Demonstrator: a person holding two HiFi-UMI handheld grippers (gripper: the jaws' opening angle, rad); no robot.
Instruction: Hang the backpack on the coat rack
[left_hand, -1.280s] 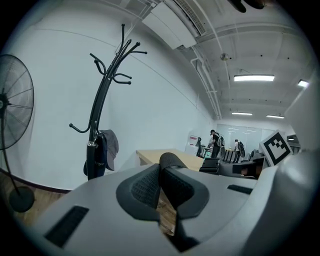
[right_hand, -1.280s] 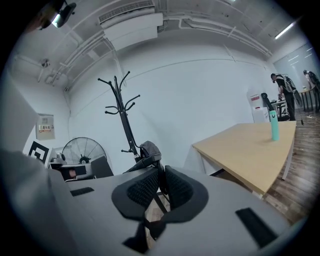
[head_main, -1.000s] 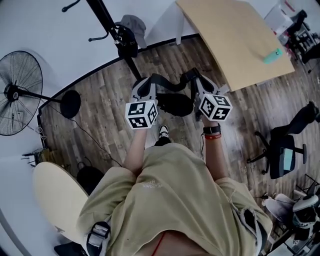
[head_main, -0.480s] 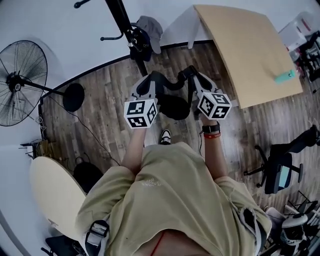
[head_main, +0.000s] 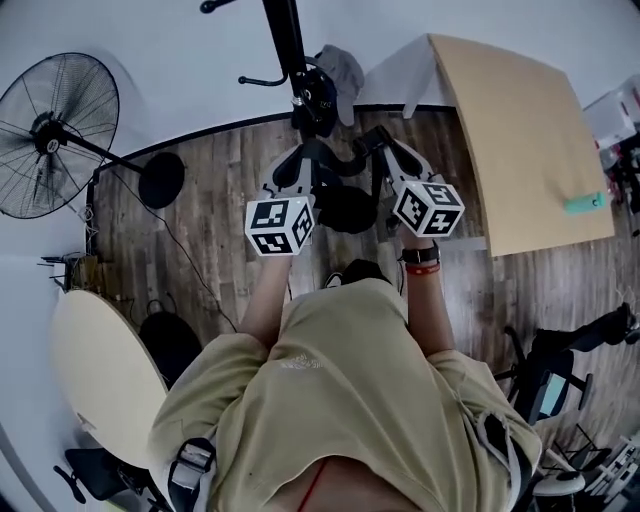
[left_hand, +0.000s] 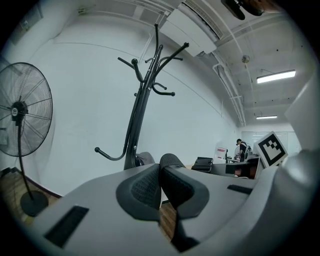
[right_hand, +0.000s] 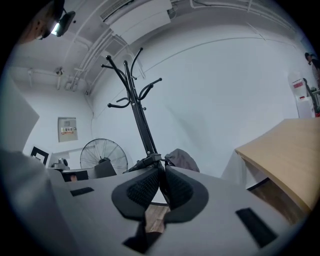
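A black backpack (head_main: 346, 210) hangs between my two grippers by its strap (head_main: 336, 160). My left gripper (head_main: 300, 162) is shut on the strap's left end and my right gripper (head_main: 378, 150) on its right end. In the left gripper view the jaws (left_hand: 161, 174) pinch a rounded black strap (left_hand: 171, 161). The right gripper (right_hand: 162, 176) holds a thin edge of the same strap. The black coat rack (head_main: 291, 45) stands just beyond the grippers, its hooked arms high up (left_hand: 150, 65) (right_hand: 131, 80). A grey cap (head_main: 343, 70) hangs low on it.
A standing fan (head_main: 55, 135) is at the left by the white wall. A wooden table (head_main: 520, 140) stands at the right, a round pale table (head_main: 100, 370) at the lower left, and an office chair (head_main: 560, 370) at the lower right. The floor is wood planks.
The coat rack has come nearer and more to the middle of the head view. Both grippers, still holding the backpack, now sit right below the rack's pole.
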